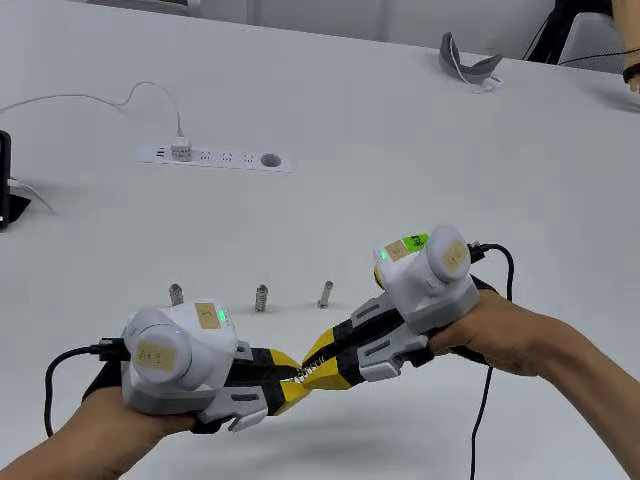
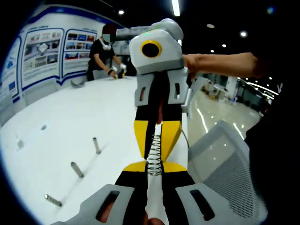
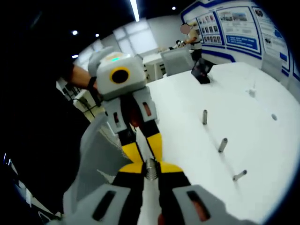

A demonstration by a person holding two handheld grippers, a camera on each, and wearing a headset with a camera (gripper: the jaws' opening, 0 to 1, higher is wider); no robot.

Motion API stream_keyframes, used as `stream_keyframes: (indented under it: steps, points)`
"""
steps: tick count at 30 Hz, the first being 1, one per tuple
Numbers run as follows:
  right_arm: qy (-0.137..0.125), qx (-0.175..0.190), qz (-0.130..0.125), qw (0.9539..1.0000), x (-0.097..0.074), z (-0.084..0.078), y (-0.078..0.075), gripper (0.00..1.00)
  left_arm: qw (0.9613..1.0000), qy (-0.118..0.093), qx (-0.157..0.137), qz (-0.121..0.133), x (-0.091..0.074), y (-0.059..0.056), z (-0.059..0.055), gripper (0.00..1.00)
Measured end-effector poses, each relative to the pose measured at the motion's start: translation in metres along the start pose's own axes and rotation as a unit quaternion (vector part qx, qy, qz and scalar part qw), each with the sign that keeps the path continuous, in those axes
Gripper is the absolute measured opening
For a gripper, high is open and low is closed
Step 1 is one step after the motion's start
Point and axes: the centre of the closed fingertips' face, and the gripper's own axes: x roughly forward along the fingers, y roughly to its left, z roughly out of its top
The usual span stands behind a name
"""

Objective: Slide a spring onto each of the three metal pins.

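A thin coiled metal spring (image 2: 153,157) is pinched between two claws that meet tip to tip.
The left gripper (image 2: 153,169) and the right gripper (image 2: 158,140) each have their jaws nearly closed on one end of it, above the white table (image 1: 400,150). Three short upright metal pins (image 1: 261,298) stand just beyond.

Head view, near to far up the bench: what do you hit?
spring → three metal pins in a row → white power strip → grey curved object near the far edge

Head view looks dwn; gripper views face ea. other close, sharing pins (image 1: 261,297).
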Motion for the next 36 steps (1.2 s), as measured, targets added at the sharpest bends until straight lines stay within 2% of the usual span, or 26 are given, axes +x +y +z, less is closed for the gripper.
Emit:
stream_keyframes:
  steps: [7,18,26,36]
  points:
    - [-0.001,0.0,-0.009,1.0,-0.001,-0.001,-0.005,0.12,1.0,0.001,0.003,0.007,0.002,0.003,-0.001,0.12]
    - [-0.003,0.001,-0.033,0.9995,-0.015,-0.002,-0.018,0.12,0.9995,0.015,-0.015,0.024,-0.005,0.011,-0.019,0.19]
    - [0.021,0.003,-0.057,0.9981,-0.022,-0.015,-0.032,0.12,0.9982,0.017,-0.028,0.049,-0.012,0.021,-0.027,0.25]
    - [0.035,0.012,-0.076,0.9964,-0.029,-0.023,-0.047,0.12,0.9952,0.017,-0.052,0.081,-0.025,0.034,-0.036,0.33]
